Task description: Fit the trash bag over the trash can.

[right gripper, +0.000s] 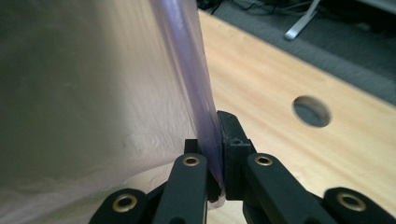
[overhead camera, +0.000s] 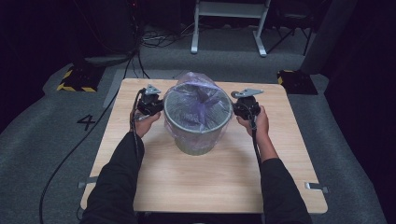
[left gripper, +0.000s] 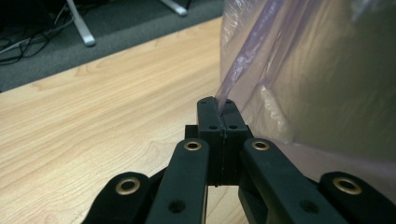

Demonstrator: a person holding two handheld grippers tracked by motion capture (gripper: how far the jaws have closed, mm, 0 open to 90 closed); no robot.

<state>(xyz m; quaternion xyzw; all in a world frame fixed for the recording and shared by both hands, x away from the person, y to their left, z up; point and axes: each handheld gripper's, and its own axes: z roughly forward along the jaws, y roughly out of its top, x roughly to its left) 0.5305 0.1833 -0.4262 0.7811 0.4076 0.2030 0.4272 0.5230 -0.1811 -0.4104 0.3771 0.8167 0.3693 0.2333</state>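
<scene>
A grey metal bin [overhead camera: 198, 134] stands in the middle of the wooden table [overhead camera: 205, 177]. A thin purple plastic bag [overhead camera: 198, 105] lines it and drapes over its rim. My left gripper [overhead camera: 158, 106] is at the bin's left side, jaws shut on a fold of the bag [left gripper: 243, 60] that runs up from between them. My right gripper [overhead camera: 239, 108] is at the bin's right side, shut on a bunched strip of the bag [right gripper: 184, 70]. Both pinches sit low beside the bin's wall, near the rim's height.
The table has a round hole [right gripper: 311, 111] in its top near my right gripper. Beyond the far edge are grey carpet, a white frame's legs [overhead camera: 229, 25], cables and yellow-black weighted stands [overhead camera: 77, 79]. A cable [overhead camera: 70, 154] trails off the left side.
</scene>
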